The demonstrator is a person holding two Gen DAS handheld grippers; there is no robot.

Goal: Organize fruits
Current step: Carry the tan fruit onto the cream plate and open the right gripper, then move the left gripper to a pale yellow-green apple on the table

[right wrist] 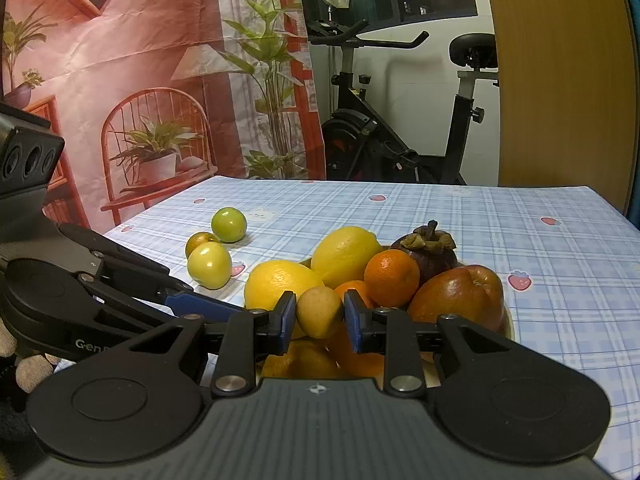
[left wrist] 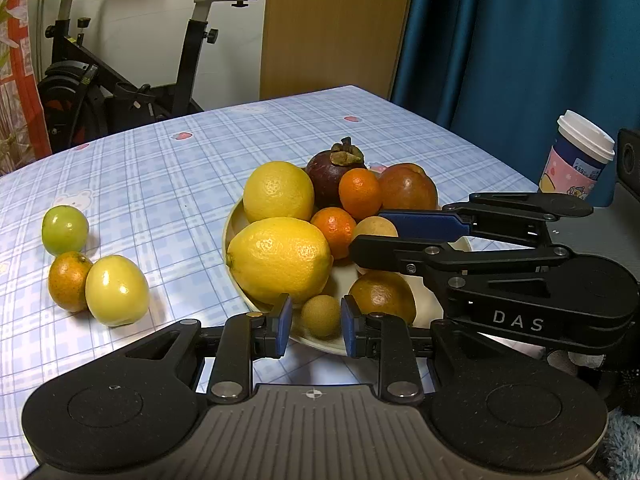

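Note:
A cream plate point(left wrist: 231, 222) holds two lemons point(left wrist: 280, 258), a mangosteen point(left wrist: 336, 172), two mandarins point(left wrist: 360, 192), a red-brown fruit point(left wrist: 408, 188) and a brownish orange point(left wrist: 382, 296). My left gripper point(left wrist: 316, 330) sits at the plate's near rim with a small round tan fruit point(left wrist: 320, 316) between its narrow-set pads. My right gripper point(right wrist: 320, 320) reaches in from the right over the plate, shut on a small yellow-tan fruit point(right wrist: 320, 310). On the cloth to the left lie a green fruit point(left wrist: 65, 230), a greenish orange point(left wrist: 68, 280) and a pale yellow fruit point(left wrist: 117, 290).
A lidded paper cup point(left wrist: 576, 160) stands at the table's right edge by a blue curtain. An exercise bike point(left wrist: 120, 80) stands beyond the far edge. The checked tablecloth point(left wrist: 180, 184) stretches between the plate and the three loose fruits.

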